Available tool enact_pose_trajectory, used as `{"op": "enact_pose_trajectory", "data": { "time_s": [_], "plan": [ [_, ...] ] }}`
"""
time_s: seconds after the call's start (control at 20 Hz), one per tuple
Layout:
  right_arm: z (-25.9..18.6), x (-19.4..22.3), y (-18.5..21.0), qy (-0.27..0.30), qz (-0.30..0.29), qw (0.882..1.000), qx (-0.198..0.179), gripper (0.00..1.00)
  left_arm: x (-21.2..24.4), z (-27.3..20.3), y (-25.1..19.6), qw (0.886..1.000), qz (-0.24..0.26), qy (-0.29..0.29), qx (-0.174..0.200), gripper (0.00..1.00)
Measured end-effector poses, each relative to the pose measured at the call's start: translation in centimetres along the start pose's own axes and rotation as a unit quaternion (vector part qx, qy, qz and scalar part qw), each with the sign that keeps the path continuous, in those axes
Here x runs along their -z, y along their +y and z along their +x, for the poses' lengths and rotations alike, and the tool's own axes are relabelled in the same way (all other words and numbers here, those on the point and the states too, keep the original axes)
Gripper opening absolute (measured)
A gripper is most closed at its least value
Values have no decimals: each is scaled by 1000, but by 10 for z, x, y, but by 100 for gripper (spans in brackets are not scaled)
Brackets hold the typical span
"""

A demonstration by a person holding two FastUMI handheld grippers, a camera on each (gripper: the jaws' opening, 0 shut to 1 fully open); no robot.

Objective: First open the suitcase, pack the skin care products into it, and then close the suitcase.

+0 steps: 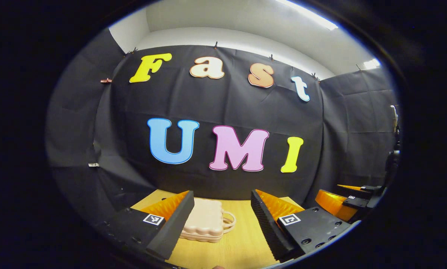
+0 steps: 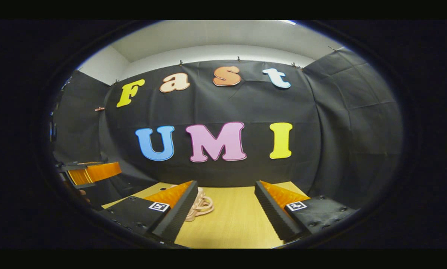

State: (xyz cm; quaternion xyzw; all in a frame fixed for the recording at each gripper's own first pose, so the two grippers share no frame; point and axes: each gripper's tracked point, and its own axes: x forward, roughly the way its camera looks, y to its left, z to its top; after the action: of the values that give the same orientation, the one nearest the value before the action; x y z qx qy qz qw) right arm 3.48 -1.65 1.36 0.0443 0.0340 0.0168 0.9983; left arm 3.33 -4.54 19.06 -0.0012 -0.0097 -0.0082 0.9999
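The suitcase [image 1: 204,220] lies closed on the wooden table [image 1: 238,246]; the left gripper [image 1: 221,209] and right gripper [image 2: 225,200] are both spread wide, holding nothing

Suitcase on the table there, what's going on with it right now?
Nothing has touched it yet. The small pink suitcase lies closed on the wooden table, its handle toward the right. A person holds two grippers above the table: the left gripper and the right gripper both hang open, short of the suitcase. Opening it is not yet begun.
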Motion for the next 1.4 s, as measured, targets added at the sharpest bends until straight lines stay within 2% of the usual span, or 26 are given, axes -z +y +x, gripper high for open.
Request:
{"op": "enact_pose_trajectory", "data": {
  "time_s": [0.05,0.1,0.15,0.3,0.35,0.4,0.55,0.6,0.65,1.05,1.25,1.4],
  "plan": [
    [1,2,0,1,-1,1000,-1,97,0,-1,1,1000,-7,1,-2,96],
    [1,3,-2,3,-4,1000,0,89,-1,-1,1,1000,-13,0,-1,96],
    [1,4,-5,6,-6,1000,2,97,0,-2,1,1000,-16,0,0,96],
    [0,9,-11,16,-5,1000,6,96,1,-1,4,1000,-11,1,-2,96],
    [-1,7,-13,15,-6,1000,8,88,2,0,2,1000,-11,1,2,92],
    [-1,6,-16,15,-7,1000,11,96,3,1,1,1000,-10,2,6,95],
    [-1,7,-21,15,-8,1000,18,96,3,2,-2,1000,-5,1,14,96],
    [-2,8,-20,16,-7,1000,19,100,4,2,-4,1000,-4,0,17,96],
    [-1,8,-20,18,-8,1000,19,96,4,2,-4,1000,-3,1,18,96],
    [-4,12,-21,25,-12,999,29,96,8,7,-4,1000,15,5,20,96],
    [-7,8,-28,21,-12,999,37,96,11,12,-8,1000,-8,7,21,96],
    [-6,8,-36,20,-11,999,46,97,17,14,-9,1000,-1,14,22,96]
  ]
}}
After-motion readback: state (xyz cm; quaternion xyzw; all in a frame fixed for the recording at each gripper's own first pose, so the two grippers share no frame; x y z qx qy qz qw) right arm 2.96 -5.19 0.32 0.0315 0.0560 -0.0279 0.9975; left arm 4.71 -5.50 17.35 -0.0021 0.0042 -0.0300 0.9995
